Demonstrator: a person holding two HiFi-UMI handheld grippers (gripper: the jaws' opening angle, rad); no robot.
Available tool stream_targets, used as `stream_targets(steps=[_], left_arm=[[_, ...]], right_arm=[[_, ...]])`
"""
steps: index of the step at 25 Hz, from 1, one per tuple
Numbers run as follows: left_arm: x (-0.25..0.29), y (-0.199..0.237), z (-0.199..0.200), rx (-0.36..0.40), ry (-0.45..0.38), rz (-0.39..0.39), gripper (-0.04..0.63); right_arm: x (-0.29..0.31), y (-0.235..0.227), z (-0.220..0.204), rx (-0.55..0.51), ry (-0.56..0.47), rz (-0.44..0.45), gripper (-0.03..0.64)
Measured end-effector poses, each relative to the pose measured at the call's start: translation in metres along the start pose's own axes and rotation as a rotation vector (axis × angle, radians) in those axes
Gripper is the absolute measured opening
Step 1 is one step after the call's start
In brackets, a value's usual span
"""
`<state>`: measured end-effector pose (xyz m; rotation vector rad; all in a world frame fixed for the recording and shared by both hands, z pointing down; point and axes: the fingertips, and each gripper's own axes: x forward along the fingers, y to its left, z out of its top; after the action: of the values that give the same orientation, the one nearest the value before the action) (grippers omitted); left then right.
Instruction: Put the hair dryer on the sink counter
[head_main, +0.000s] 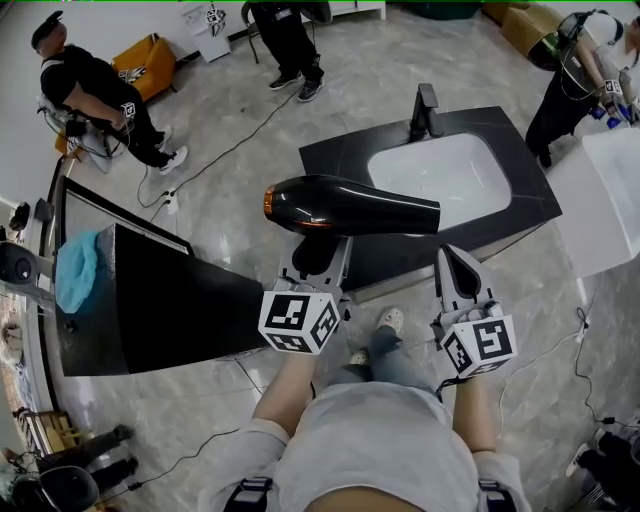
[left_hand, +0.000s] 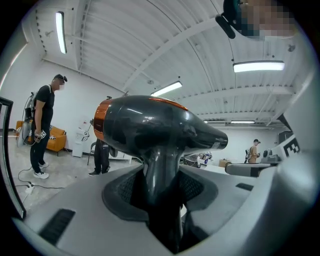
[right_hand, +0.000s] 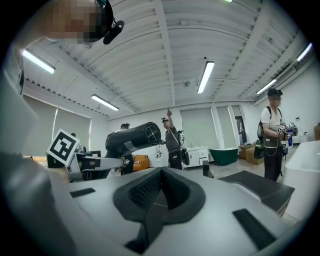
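- Dryer (head_main: 350, 207) (left_hand: 155, 130) (right_hand: 132, 136): glossy black with an orange ring at the rear. It is held aloft by its handle, barrel level and handle pointing down. In the head view the nozzle points right and reaches the near left edge of the basin, and the orange end lies to the left, over the floor.
- Left claw (head_main: 318, 262) (left_hand: 160, 200): closed on the dryer's handle, one pad pressing each side. The barrel sits just above the jaws.
- Right claw (head_main: 458, 265) (right_hand: 159, 200): pads together with nothing between them. It is held beside the left claw, at the tabletop's near edge.
- Marker cubes: one on the left claw (head_main: 298, 320), one on the right claw (head_main: 480, 343).
- Tabletop (head_main: 340, 160): black sink counter, directly ahead of both claws.
- Basin (head_main: 440, 175): white and rectangular, set into the tabletop.
- Tap (head_main: 425, 108): black, at the basin's far edge.
- Black panel (head_main: 170, 310): left of the left claw, well apart from the tabletop.
- Cloth (head_main: 78, 270): blue, at the panel's left end.
- Second basin (head_main: 615, 190): white, at the right edge.
- Floor (head_main: 250, 130): grey marbled tile with a cable trailing across it.
- Orange seat (head_main: 148, 65): far left.
- People: one bent over near the seat (head_main: 95, 95), one standing at the top (head_main: 290, 45), one at the upper right (head_main: 580, 70).
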<state>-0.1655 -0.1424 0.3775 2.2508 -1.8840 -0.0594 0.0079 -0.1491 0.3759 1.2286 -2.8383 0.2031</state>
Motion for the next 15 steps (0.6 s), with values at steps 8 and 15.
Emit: stream_targets(steps=[8, 15], left_arm=[[0.062, 0.018, 0.003, -0.011, 0.027, 0.01, 0.17], [0.112, 0.03, -0.005, -0.034, 0.072, 0.023, 0.17]], right_arm=[[0.059, -0.035, 0.01, 0.006, 0.003, 0.034, 0.009], [0.095, -0.068, 0.012, 0.021, -0.006, 0.048, 0.009]])
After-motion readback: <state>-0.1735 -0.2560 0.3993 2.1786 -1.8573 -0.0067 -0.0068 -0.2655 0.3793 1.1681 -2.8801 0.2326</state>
